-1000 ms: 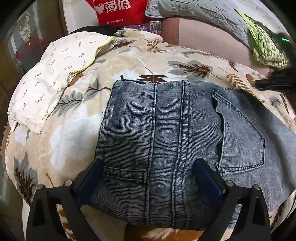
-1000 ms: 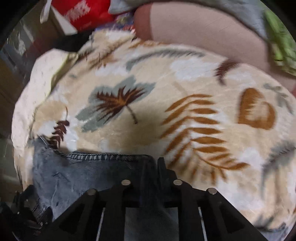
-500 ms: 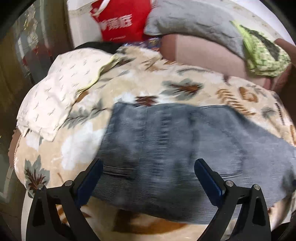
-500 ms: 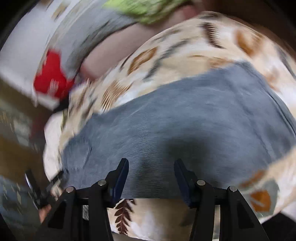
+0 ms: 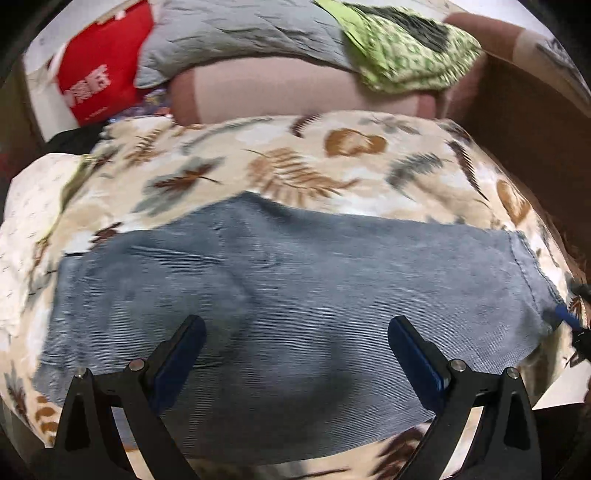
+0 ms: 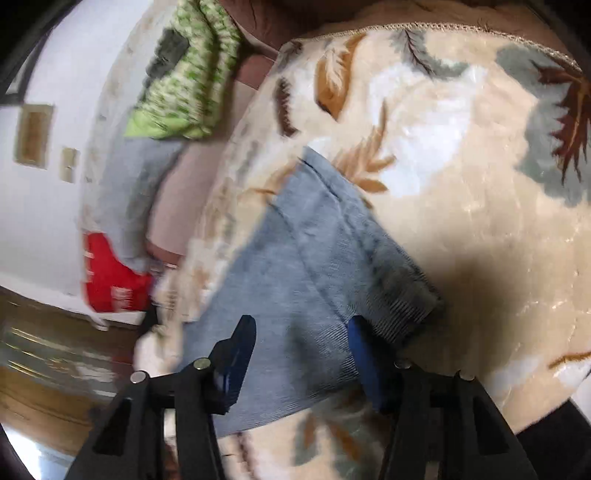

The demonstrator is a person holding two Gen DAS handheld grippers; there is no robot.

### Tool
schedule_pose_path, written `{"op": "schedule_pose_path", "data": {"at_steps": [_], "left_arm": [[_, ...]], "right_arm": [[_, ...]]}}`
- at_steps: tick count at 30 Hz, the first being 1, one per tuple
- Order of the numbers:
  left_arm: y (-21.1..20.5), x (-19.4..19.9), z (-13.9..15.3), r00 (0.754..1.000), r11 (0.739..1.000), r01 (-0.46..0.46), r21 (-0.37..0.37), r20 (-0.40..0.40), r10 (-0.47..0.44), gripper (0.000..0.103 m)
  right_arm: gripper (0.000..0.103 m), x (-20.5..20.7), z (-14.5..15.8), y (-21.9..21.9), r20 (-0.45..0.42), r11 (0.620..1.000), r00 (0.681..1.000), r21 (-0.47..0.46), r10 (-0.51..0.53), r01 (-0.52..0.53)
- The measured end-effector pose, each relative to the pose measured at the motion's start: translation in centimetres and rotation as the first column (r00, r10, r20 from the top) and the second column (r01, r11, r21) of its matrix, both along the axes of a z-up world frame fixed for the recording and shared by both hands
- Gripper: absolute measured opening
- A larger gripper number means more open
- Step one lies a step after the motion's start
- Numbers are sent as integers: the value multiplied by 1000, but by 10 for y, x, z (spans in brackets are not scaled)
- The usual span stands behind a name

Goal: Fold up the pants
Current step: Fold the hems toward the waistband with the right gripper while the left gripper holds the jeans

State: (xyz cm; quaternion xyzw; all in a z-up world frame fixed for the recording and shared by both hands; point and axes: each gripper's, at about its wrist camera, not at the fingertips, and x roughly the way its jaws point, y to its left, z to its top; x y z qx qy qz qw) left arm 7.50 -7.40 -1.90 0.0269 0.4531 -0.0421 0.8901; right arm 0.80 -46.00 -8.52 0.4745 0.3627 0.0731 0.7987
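Note:
The grey-blue denim pants [image 5: 295,288] lie flat across a leaf-patterned beige blanket [image 5: 295,155], folded lengthwise, hem end to the right. My left gripper [image 5: 295,354] is open and empty, hovering above the near edge of the pants. The right gripper shows small at the pants' hem at the right edge of the left wrist view [image 5: 569,317]. In the right wrist view the pants' hem end [image 6: 332,258] lies between the open fingers of my right gripper [image 6: 299,354], which holds nothing.
The blanket [image 6: 461,184] covers a pink-brown couch [image 5: 295,92]. A grey quilt [image 5: 240,33] and green patterned cloth [image 5: 406,51] lie on its back. A red bag [image 5: 99,77] stands at far left, a white patterned pillow [image 5: 26,221] at left.
The right gripper has let go of the fabric, opened and moved to the hem end. The left gripper has pulled back and up, so the whole pants now show.

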Motion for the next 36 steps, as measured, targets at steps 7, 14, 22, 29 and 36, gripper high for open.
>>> {"op": "schedule_pose_path", "data": {"at_steps": [7,14,22,29,36], "left_arm": [[-73,17,-17,996,996,76,-38,-43,-77,99],[-105,26,-42,993,996,86,-13,-77,-86,99],[-116,31,-62,987,993,109,49,-128,-102,100],[-124,37,-74,987,968,139,207,-102,-120,103],[-107,47,-63,979,988,121,96,-176,-103,103]], "right_arm": [[56,-34,-27,-5,-153,995,983,-21,-100,98],[55,-8,-39,-29,-192,991,972,-49,-136,128],[34,14,-40,-38,-262,987,954,-103,-144,120],[27,18,-28,-30,-259,975,958,-213,-122,67],[16,22,26,-2,-148,952,985,-304,-84,36]]}}
